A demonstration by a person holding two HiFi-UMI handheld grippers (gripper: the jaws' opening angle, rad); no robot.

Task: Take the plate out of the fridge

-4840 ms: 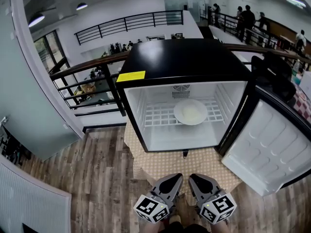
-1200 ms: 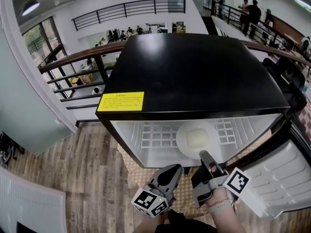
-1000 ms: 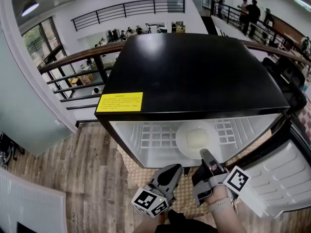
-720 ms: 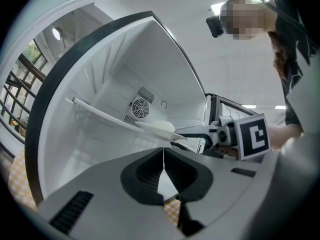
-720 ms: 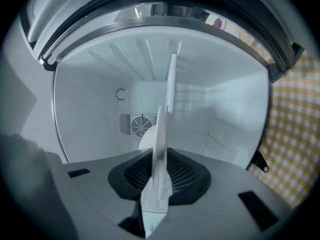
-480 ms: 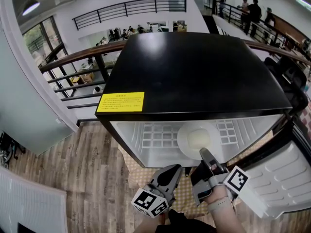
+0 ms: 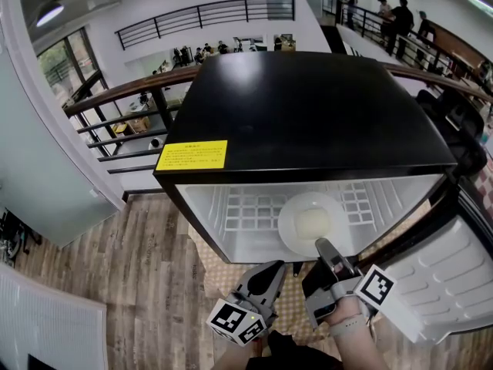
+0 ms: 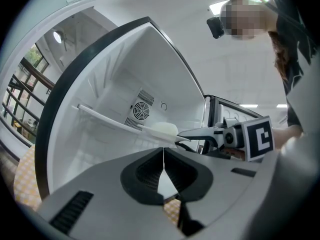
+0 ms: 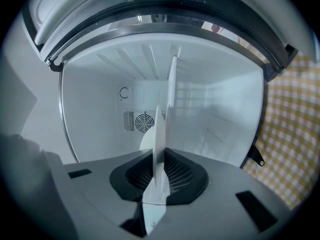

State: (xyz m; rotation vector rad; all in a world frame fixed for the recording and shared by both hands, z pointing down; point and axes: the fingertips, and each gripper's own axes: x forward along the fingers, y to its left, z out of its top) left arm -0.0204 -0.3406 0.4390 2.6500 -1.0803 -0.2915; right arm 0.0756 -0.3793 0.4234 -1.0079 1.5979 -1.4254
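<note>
A white plate (image 7: 312,223) lies on the wire shelf (image 7: 246,210) inside the open black mini fridge (image 7: 308,114), towards the front right. My right gripper (image 7: 326,250) reaches into the fridge opening and is shut on the plate's near rim. In the right gripper view the plate (image 9: 159,129) stands edge-on, clamped in the right gripper (image 9: 160,156). My left gripper (image 7: 267,277) hangs just outside and below the opening, shut with nothing in it. The left gripper view has the left gripper (image 8: 163,154) with jaws pressed together, and beyond it the plate (image 8: 161,130) and right gripper (image 8: 200,132).
The fridge door (image 7: 451,284) swings open to the right. A yellow checked cloth (image 7: 219,264) lies under the fridge on the wooden floor (image 7: 131,284). A railing (image 7: 115,99) runs behind the fridge. A yellow label (image 7: 191,154) sits on the fridge top.
Since 4.8 s ago I have come close and my right gripper has reached in and shut on the plate's rim. Over the last second almost nothing has moved.
</note>
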